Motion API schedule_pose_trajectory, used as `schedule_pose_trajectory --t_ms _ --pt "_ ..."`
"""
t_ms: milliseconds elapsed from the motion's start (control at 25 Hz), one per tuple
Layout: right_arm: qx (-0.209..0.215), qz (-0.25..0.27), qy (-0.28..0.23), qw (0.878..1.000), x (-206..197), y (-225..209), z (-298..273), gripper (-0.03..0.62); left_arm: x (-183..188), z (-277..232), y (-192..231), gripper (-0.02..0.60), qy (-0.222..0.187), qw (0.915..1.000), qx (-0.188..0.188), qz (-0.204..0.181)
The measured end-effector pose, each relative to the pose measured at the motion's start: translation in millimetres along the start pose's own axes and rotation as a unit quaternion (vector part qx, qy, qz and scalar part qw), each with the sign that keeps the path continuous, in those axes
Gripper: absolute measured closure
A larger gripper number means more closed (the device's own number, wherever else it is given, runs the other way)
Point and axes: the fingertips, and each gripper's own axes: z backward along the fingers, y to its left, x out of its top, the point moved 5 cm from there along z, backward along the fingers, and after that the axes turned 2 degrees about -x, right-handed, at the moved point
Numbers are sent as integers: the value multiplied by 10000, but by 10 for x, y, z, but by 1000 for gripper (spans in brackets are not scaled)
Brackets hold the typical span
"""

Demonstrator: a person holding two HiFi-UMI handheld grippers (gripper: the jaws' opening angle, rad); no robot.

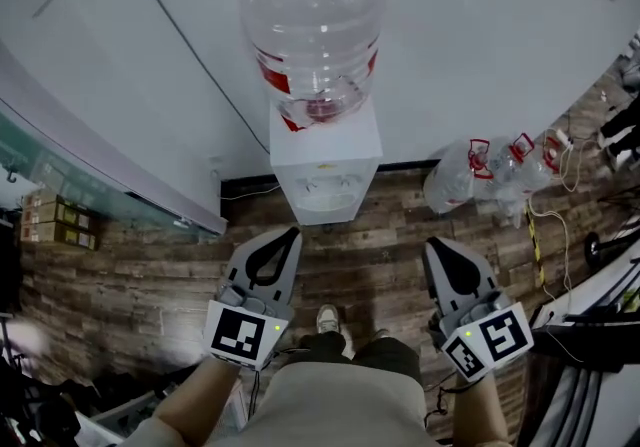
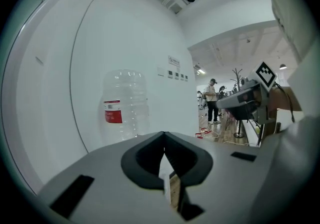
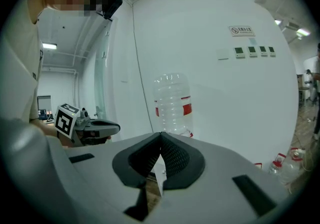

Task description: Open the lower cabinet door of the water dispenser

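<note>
Wood plank floor running up to a white wall. On the left, the left gripper is pinched shut with nothing in it. Dead centre, the water dispenser stands at the floor's far edge against the wall, big bottle on top, clear of both grippers; can't see its lower door from up here. The right gripper is clamped shut too, empty. Spare jugs sit by the wall further right.

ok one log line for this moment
stage: pre-contact | left claw: shut, empty | right claw: shut, empty | water dispenser: ahead, untouched | lower door: unseen
</note>
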Motion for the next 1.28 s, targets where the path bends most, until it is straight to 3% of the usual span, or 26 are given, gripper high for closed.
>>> schedule_pose_trajectory --t_ms 160,560,800,1000,1280 --pt "101 5 159 9998 -86 -131 -83 588 -52 -98 12 575 53 10000 70 -30" --pt "507 37 48 9987 -173 -624 -387 576 -163 -330 -67 575 180 9969 766 -59" --pt "934 24 133 9955 -381 -943 -567 514 -392 -525 -232 575 468 9929 1009 -432" --pt "1289 207 276 9911 -650 -1157 -767 467 -624 -716 -347 575 626 9912 1154 -170" --pt "1375 202 352 9897 -1207 -1394 -1171 389 -1078 -1022 -359 575 679 9913 1124 53"
